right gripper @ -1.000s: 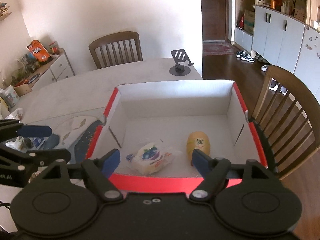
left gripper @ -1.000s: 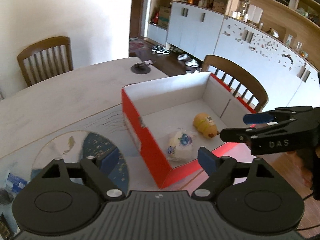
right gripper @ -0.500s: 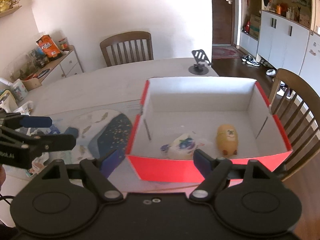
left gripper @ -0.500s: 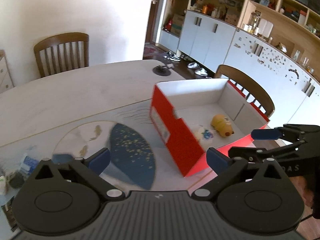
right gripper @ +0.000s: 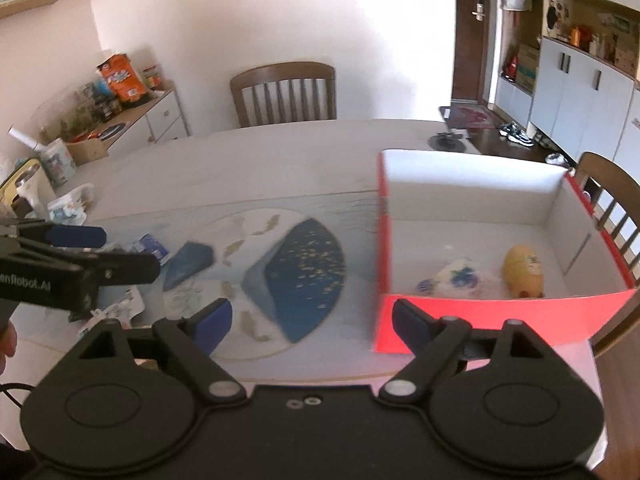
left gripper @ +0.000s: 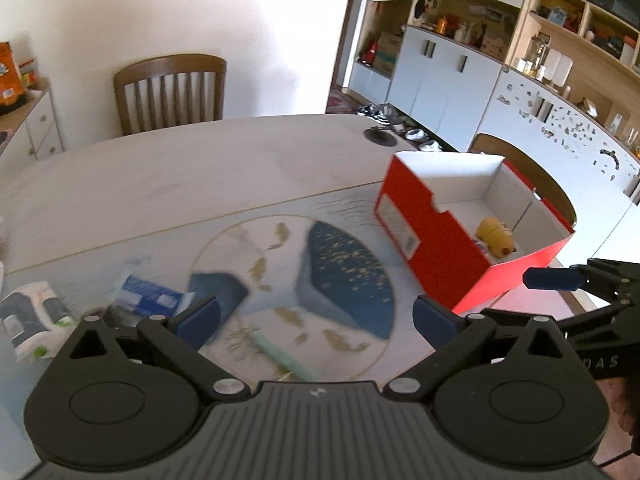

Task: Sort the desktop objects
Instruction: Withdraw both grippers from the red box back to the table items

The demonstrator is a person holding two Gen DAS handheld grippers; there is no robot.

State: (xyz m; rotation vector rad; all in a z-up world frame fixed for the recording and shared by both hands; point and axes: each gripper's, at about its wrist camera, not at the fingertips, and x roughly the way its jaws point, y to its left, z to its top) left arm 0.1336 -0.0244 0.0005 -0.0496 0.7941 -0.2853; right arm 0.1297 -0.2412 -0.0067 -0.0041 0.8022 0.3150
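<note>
Red cardboard box point(right gripper: 472, 312) with white inside walls sits on the right part of the pale tabletop point(left gripper: 168, 176), next to a round blue and white fish mat point(right gripper: 280, 280). Inside the box lie a yellow squishy toy point(right gripper: 523, 271) and a small white packet with a blue print point(right gripper: 456, 278). More small packets point(left gripper: 148, 296) and a white wrapped roll point(left gripper: 28, 316) lie in a blurry bunch on the left of the mat. The left tool point(left gripper: 316, 316) is spread wide with nothing in it. The right tool point(right gripper: 310, 320) has just been opening, and nothing is in it either. Both hang over the mat. A brown wooden chair point(right gripper: 284, 94) stands behind the tabletop.
</note>
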